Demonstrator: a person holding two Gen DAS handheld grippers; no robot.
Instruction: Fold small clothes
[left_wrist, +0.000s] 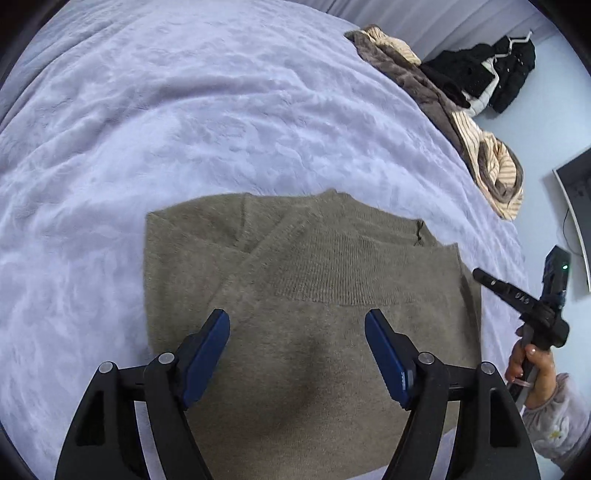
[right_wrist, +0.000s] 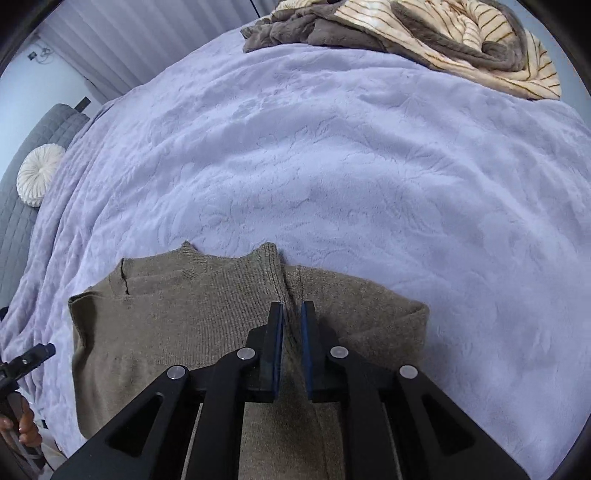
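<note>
An olive-brown knit sweater (left_wrist: 303, 280) lies folded flat on the lilac bedspread (left_wrist: 184, 110), sleeves folded in across its body. My left gripper (left_wrist: 297, 325) is open and empty, hovering above the sweater's middle. In the right wrist view the sweater (right_wrist: 177, 317) lies below my right gripper (right_wrist: 291, 314), whose blue pads stand close together with a narrow gap and nothing between them. The right gripper also shows in the left wrist view (left_wrist: 480, 275), held in a hand off the sweater's right edge.
A striped cream and brown fleece blanket (left_wrist: 480, 147) (right_wrist: 424, 33) lies bunched at the bed's far edge. Black clothes (left_wrist: 491, 74) lie on the floor beyond. A grey headboard (right_wrist: 22, 177) and round white cushion (right_wrist: 37, 177) are at left.
</note>
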